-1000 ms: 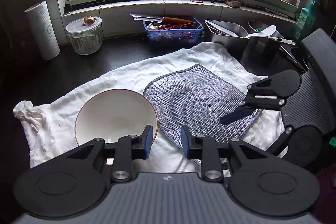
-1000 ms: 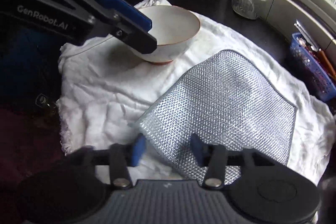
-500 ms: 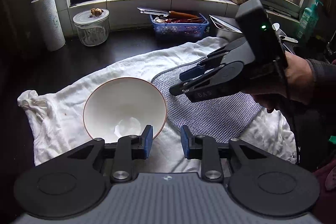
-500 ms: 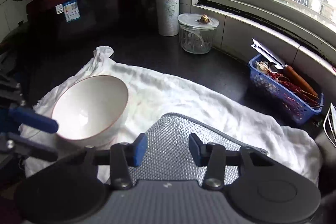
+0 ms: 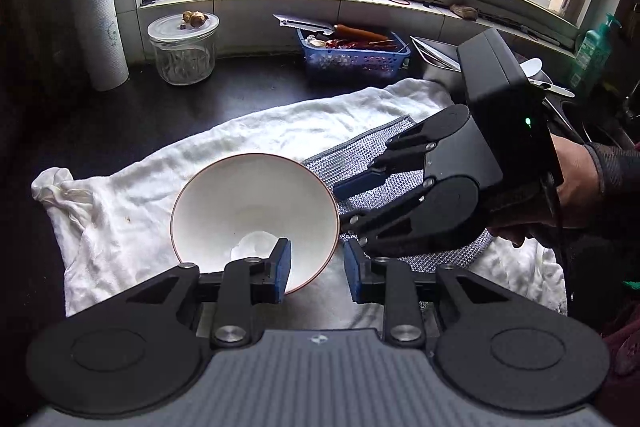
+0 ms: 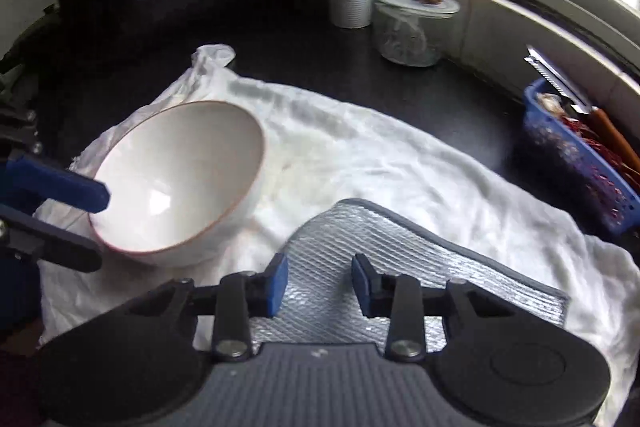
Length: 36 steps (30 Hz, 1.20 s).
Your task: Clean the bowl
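1. The glossy white bowl (image 5: 256,211), thin brown rim, sits tilted on a crumpled white cloth (image 5: 120,219); the left claw (image 5: 316,269) clamps its near rim.
2. The right claw (image 6: 320,281), its jaws just closing, grips the silvery mesh scrubbing cloth (image 6: 400,247).
3. The dark tabletop (image 5: 120,123) runs to a tiled windowsill.
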Available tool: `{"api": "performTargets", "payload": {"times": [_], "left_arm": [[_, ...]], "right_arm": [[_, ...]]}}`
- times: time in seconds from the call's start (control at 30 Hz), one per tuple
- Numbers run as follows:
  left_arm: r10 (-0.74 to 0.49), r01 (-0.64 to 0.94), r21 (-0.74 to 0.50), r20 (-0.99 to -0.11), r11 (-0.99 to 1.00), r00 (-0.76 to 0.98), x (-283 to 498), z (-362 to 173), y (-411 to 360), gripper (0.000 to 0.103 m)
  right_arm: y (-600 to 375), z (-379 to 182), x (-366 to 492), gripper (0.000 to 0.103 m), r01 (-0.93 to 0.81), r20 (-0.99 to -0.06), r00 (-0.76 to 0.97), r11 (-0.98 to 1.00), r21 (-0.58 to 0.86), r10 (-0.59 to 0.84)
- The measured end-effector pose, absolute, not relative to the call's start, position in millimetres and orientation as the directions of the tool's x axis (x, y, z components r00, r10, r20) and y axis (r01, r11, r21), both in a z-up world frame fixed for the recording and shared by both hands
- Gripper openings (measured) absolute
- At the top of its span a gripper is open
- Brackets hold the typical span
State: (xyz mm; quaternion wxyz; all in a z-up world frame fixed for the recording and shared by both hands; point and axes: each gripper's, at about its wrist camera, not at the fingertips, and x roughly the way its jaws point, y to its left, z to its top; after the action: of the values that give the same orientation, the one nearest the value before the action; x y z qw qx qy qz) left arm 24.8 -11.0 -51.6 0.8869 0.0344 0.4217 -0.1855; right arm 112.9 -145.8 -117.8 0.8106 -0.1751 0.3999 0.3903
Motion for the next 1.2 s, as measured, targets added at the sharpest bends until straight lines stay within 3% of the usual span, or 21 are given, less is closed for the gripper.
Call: {"api": "performTargets", "payload": {"times": [0.17,0.23,0.27,0.3,0.33,0.47,0.63,0.83,1.2], "left_arm": [[-0.300,0.343,-0.105,-0.754,0.933,0.584,24,-50,-10,0.027],[-0.298,0.332,-0.112,-0.754,0.937,0.586,25,-51,-11,0.028],[-0.291,0.324,-0.110,-0.755,0.940,0.587,26,-51,-12,0.032],[-0.286,0.318,-0.109,-0.757,0.942,0.588,27,-51,-13,0.044],[-0.281,0.313,-0.107,-0.759,0.944,0.588,28,-51,-15,0.050],[-0.232,0.259,-0.089,-0.766,0.962,0.599,31,-48,-22,0.050],[-0.150,0.169,-0.058,-0.782,0.984,0.605,32,-45,-27,0.051],[-0.049,0.074,-0.003,-0.778,0.997,0.627,23,-40,-35,0.060],[0.005,-0.089,-0.064,-0.785,0.994,0.619,2,-27,-22,0.060]], "right_arm": [[-155,-117,112,0.040,-0.778,-0.799,0.339,0.626,0.059,0.497],[-167,-110,112,0.055,-0.731,-0.795,0.386,0.680,0.046,0.468],[-170,-106,109,0.075,-0.711,-0.791,0.408,0.702,0.039,0.457],[-173,-102,106,0.089,-0.690,-0.786,0.429,0.723,0.033,0.445],[-176,-98,103,0.092,-0.671,-0.782,0.447,0.741,0.029,0.435],[-177,-85,92,0.099,-0.603,-0.790,0.479,0.798,0.022,0.383],[-179,-72,84,0.100,-0.495,-0.818,0.494,0.869,0.015,0.296],[-191,-50,71,0.102,-0.403,-0.824,0.513,0.915,0.017,0.241],[-202,-25,37,0.102,-0.407,-0.803,0.524,0.912,0.055,0.283]]}}
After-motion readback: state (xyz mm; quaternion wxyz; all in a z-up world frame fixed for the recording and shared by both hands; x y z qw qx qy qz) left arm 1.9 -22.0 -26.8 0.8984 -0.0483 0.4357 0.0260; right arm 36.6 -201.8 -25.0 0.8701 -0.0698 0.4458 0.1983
